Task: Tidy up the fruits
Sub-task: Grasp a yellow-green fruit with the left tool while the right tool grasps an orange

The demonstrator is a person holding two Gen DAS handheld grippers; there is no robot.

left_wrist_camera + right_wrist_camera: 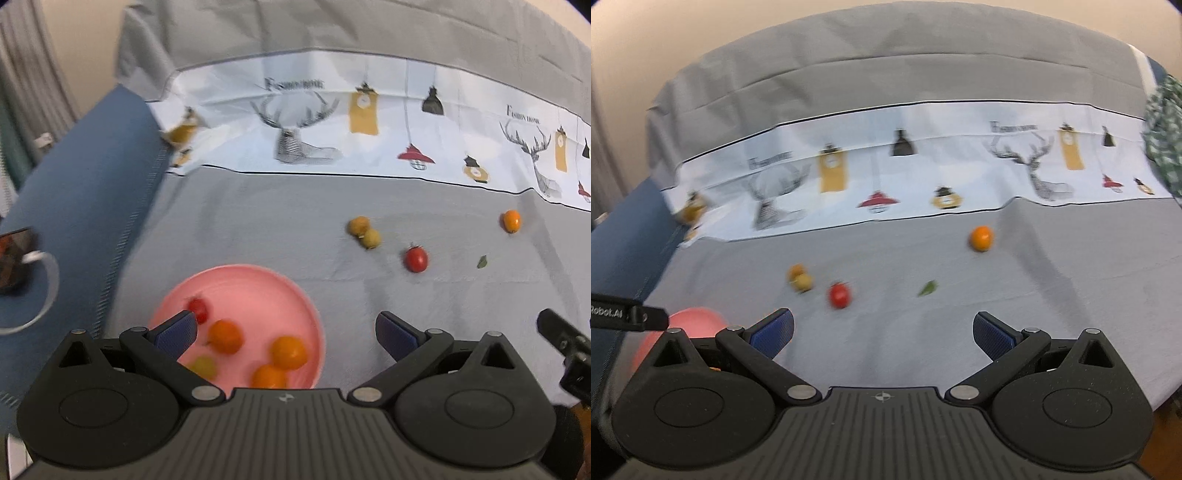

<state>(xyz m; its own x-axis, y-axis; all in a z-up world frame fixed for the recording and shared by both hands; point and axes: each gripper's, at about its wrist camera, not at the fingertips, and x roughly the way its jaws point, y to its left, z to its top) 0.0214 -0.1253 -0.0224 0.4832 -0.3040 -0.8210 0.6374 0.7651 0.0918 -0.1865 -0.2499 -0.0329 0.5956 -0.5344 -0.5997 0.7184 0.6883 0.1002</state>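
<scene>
Nearest, the left claw (284,334) hangs spread and empty over the round pink plastic plate (312,321), which serves as the collecting dish and already holds five small red, orange and yellow fruits. The right claw (882,334), also spread and empty, faces the grey cloth-covered desk (923,343). Farther out, a red cherry tomato (839,294), two touching yellowish fruits (800,278) and a lone orange fruit (981,238) still lie loose.

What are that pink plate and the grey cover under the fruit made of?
The pink plate looks like matte plastic or melamine: an even pastel colour, a soft sheen and a smooth raised rim, though glazed ceramic cannot be ruled out. The grey cover is clearly woven cloth, with creases, fold lines and a printed white band of deer and lamps.
</scene>
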